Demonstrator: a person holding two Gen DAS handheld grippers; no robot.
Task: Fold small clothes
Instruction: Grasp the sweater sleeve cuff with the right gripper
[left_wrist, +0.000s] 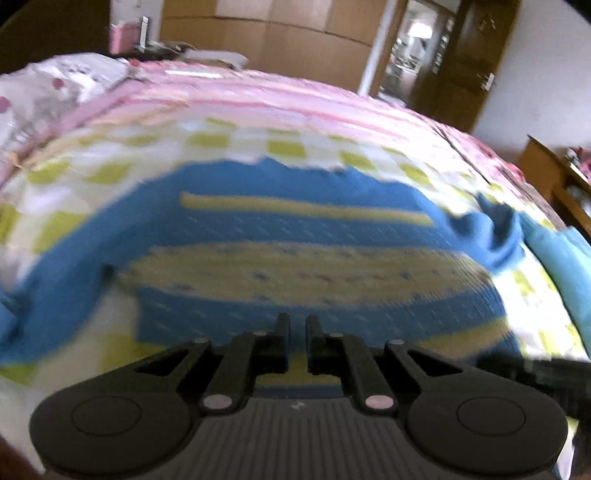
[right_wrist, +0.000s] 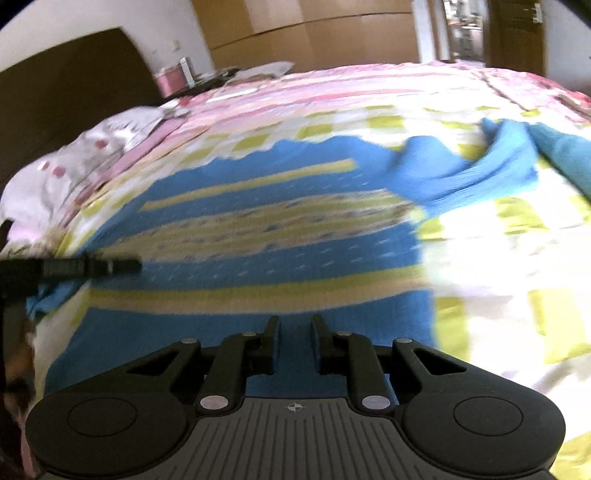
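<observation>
A blue knit sweater (left_wrist: 295, 229) with yellow bands lies spread flat on the green-and-white checked bedcover (left_wrist: 207, 142); both views are blurred. Its right sleeve (right_wrist: 480, 173) is bunched up toward the far right, and its left sleeve (left_wrist: 44, 295) trails off to the left. My left gripper (left_wrist: 298, 323) hovers over the sweater's near part with its fingers almost together and nothing visible between them. My right gripper (right_wrist: 295, 323) is over the sweater's (right_wrist: 258, 236) near hem, fingers a little apart, showing only cloth behind the gap. In the right wrist view, the left gripper (right_wrist: 133, 266) shows as a dark bar at the sweater's left edge.
A lighter blue garment (left_wrist: 565, 266) lies at the sweater's right. A pink striped quilt (left_wrist: 258, 96) and a pillow (right_wrist: 74, 158) lie farther up the bed, against a dark headboard (right_wrist: 74, 74). A wooden shelf (left_wrist: 554, 173) stands to the right, a doorway (left_wrist: 417, 48) beyond.
</observation>
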